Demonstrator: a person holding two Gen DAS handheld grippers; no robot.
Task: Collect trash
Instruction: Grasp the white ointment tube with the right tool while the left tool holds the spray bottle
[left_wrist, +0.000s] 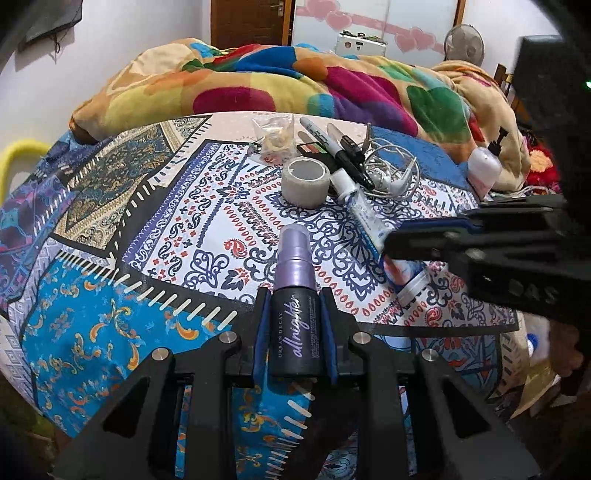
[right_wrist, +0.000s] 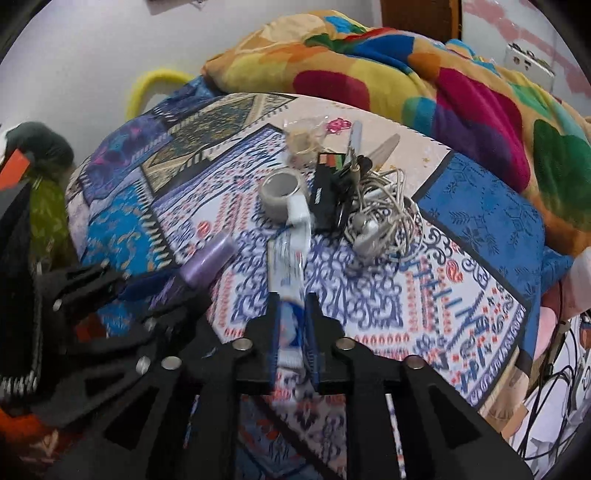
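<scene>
On the patterned blue-and-white bedspread (left_wrist: 207, 206), you have both tongs loaded at once. Your left gripper (left_wrist: 295, 325) is closed snugly on the dark body of a small spray bottle with a lilac cap (left_wrist: 293, 295), the cap pointing away toward the far clutter. Your right gripper (right_wrist: 293, 328) is pinched nearly shut on the near end of a flat white-and-blue squeeze tube (right_wrist: 290, 266), whose white cap end reaches toward the far pile.

Judging by this, you are in the pick-up step, with two pieces gripped; whether either is lifted clear of the cloth I cannot tell. No bin or bag shows in either view, so your next move calls for raising both pieces cleanly and carrying them to wherever the trash goes, without dragging the tube through the pile.

Left behind at the far side are a grey roll of tape (left_wrist: 306, 181), tangled white earphones (right_wrist: 384, 221), black marker pens (left_wrist: 347, 155) and a crumpled clear plastic wrapper (left_wrist: 275, 133).
</scene>
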